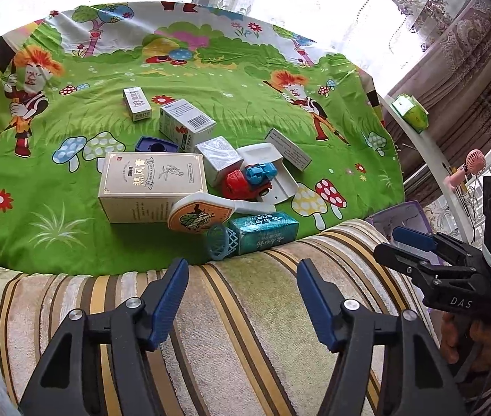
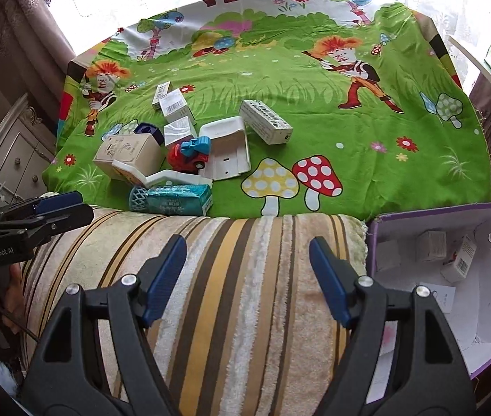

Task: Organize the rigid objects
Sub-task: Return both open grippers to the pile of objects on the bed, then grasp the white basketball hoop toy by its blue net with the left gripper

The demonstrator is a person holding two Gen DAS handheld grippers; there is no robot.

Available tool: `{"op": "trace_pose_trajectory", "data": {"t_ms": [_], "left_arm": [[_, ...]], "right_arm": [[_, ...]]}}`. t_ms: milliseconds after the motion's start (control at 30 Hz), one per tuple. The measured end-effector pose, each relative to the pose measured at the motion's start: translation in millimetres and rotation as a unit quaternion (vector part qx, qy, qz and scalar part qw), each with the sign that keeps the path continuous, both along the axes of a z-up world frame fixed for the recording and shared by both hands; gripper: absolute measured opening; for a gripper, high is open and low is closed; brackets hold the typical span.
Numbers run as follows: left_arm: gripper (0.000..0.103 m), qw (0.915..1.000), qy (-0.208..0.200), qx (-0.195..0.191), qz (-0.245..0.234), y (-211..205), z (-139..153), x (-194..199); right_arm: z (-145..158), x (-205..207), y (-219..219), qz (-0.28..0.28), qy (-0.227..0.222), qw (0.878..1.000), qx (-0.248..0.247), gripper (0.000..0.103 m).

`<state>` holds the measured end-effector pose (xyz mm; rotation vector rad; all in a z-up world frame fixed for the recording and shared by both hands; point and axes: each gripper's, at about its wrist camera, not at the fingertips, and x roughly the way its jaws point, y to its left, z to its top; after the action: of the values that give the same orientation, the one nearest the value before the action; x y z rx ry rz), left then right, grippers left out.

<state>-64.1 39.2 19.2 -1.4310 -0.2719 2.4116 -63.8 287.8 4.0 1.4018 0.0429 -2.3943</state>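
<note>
A pile of rigid items lies on the green cartoon cloth (image 1: 210,111): a beige box (image 1: 151,187), a teal pack (image 1: 262,232), a red and blue toy truck (image 1: 248,182), a white plastic tray (image 1: 269,170), a small blue mesh hoop (image 1: 221,242) and several white cartons. My left gripper (image 1: 242,265) hangs open over the striped cushion (image 1: 245,312), just short of the teal pack, nothing between its fingers. My right gripper (image 2: 247,242) is open too, empty, over the same cushion, left of a purple box (image 2: 453,270) that holds a few small cartons.
A long white carton (image 2: 266,121) lies apart, right of the pile. A white shelf edge with a green packet (image 1: 412,111) stands at the far right. Curtains and a window close the back. A cabinet (image 2: 23,159) is on the left.
</note>
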Motion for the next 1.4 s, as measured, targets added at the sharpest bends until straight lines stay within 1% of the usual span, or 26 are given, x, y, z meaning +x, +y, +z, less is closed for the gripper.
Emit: {"op": "trace_pose_trajectory", "data": {"t_ms": [100, 233, 300, 367, 467, 667, 833, 967, 1033, 1100, 1133, 1200, 1400], "left_arm": [[0.059, 1.0, -0.007, -0.001, -0.005, -3.8, -3.3, -4.3], [0.059, 1.0, -0.002, -0.005, -0.001, -8.7, -2.2, -14.8], [0.059, 1.0, -0.006, -0.001, 0.005, -12.5, -4.1, -22.7], [0.059, 0.9992, -0.025, 0.026, 0.013, -19.5, -9.8, -31.5], [0.059, 0.993, -0.071, 0.088, 0.035, -31.5, -23.8, -42.0], [0.059, 0.9822, -0.126, 0.134, 0.038, -30.8, -46.0, -57.3], [0.059, 0.9804, -0.147, 0.128, 0.029, -22.1, -58.4, -67.9], [0.059, 0.9774, -0.165, 0.129, 0.027, -19.7, -69.8, -76.0], [0.056, 0.9761, -0.17, 0.133, 0.022, -18.3, -74.0, -78.9], [0.041, 0.9728, -0.18, 0.144, 0.023, -19.5, -79.4, -80.8], [0.039, 0.9706, -0.183, 0.155, 0.02, -20.4, -81.2, -81.2], [0.033, 0.9699, -0.182, 0.161, 0.017, -20.4, -80.8, -80.5], [0.033, 0.9783, -0.143, 0.15, 0.009, -16.3, -64.6, -72.4]], "right_arm": [[-3.3, -5.6, -17.2, 0.015, -0.008, 1.0, 0.007, 0.076], [-10.2, -12.5, -35.3, 0.031, -0.022, 0.999, 0.012, 0.077], [-14.5, -16.7, -43.0, 0.034, -0.029, 0.999, 0.018, 0.079], [-18.3, -21.0, -48.3, 0.035, -0.035, 0.999, 0.02, 0.08], [-23.3, -26.5, -57.8, 0.042, -0.042, 0.998, 0.026, 0.08], [-32.1, -32.7, -71.6, 0.056, -0.051, 0.996, 0.04, 0.08], [-33.7, -33.3, -72.1, 0.056, -0.054, 0.996, 0.042, 0.08], [-34.8, -33.1, -72.6, 0.056, -0.055, 0.996, 0.043, 0.08], [-35.3, -33.1, -73.5, 0.056, -0.055, 0.996, 0.042, 0.08], [-36.2, -33.0, -73.5, 0.056, -0.055, 0.996, 0.042, 0.08], [-36.5, -32.7, -73.3, 0.056, -0.055, 0.996, 0.043, 0.08], [-36.5, -32.2, -73.4, 0.056, -0.055, 0.996, 0.043, 0.08], [-35.8, -30.5, -75.4, 0.059, -0.052, 0.996, 0.047, 0.082]]}}
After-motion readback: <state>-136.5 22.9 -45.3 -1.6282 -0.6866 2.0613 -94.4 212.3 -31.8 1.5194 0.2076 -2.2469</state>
